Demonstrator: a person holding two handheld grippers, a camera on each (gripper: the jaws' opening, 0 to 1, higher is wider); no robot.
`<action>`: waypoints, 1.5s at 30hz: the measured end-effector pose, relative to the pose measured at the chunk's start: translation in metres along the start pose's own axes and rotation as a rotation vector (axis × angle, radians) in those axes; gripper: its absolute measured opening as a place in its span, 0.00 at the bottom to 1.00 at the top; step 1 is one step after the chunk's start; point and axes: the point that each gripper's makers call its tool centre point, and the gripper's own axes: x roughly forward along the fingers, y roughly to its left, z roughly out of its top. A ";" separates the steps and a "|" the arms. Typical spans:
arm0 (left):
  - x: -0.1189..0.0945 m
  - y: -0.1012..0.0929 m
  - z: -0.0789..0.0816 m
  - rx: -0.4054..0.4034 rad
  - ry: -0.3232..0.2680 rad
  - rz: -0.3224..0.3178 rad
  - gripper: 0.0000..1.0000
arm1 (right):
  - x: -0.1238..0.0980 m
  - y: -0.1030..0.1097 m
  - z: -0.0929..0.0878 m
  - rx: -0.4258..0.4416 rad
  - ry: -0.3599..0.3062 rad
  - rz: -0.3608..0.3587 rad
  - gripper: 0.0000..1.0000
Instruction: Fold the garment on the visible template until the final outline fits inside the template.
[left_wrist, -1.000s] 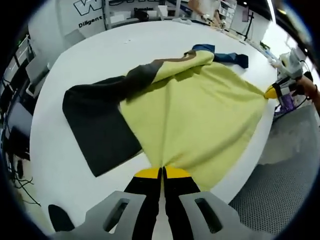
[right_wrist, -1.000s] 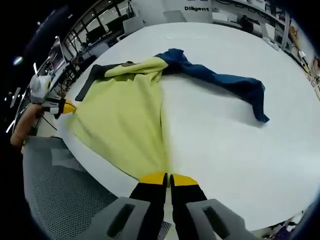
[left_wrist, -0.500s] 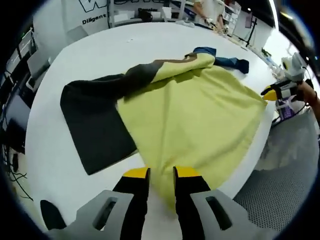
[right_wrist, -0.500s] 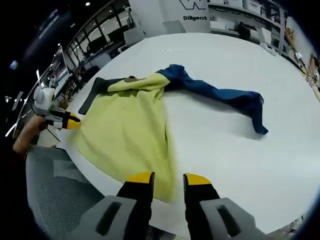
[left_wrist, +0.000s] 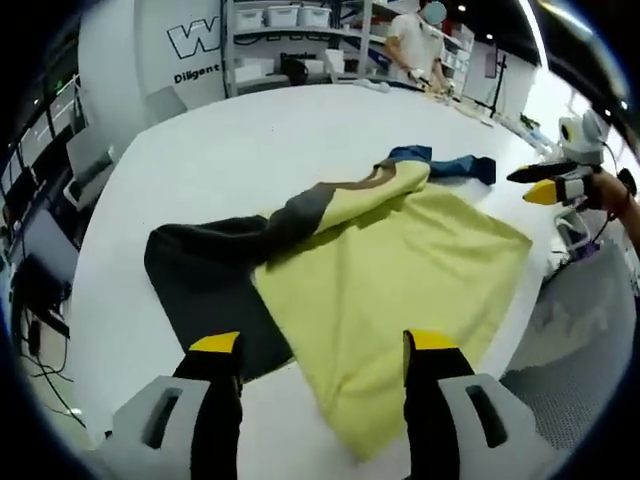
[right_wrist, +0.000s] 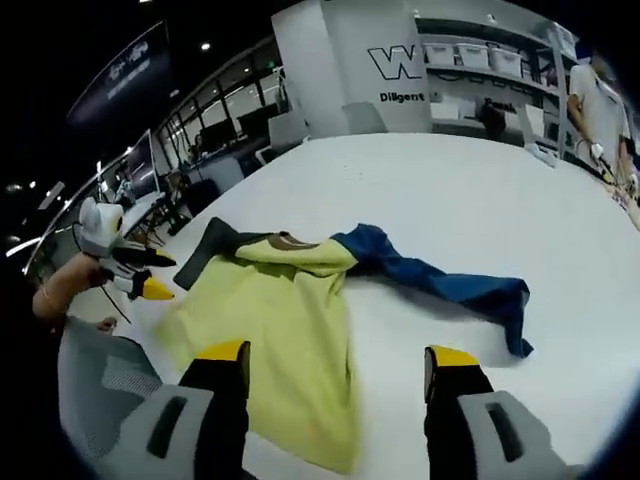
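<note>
Left gripper view: left gripper (left_wrist: 322, 345) spread wide, empty, above the garment (left_wrist: 400, 265) lying flat on the worktop (left_wrist: 200, 150).

Right gripper view: right gripper (right_wrist: 340, 358) wide, empty. Between folds, I judge; next, regrasp the blue sleeve (right_wrist: 455, 288).

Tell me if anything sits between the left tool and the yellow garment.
Nothing visible does. The left tool is open, and the garment lies right ahead of it on the white table, with its yellow hem showing between the jaws.
</note>
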 end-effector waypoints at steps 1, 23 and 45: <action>0.000 0.001 0.004 0.013 -0.010 0.001 0.63 | 0.003 0.001 0.005 -0.010 -0.010 0.006 0.70; 0.021 0.039 0.055 -0.013 -0.087 0.037 0.59 | 0.061 -0.006 0.071 -0.133 -0.029 0.073 0.55; 0.071 0.038 0.078 -0.052 -0.110 -0.050 0.36 | 0.128 -0.024 0.079 -0.252 0.057 0.106 0.28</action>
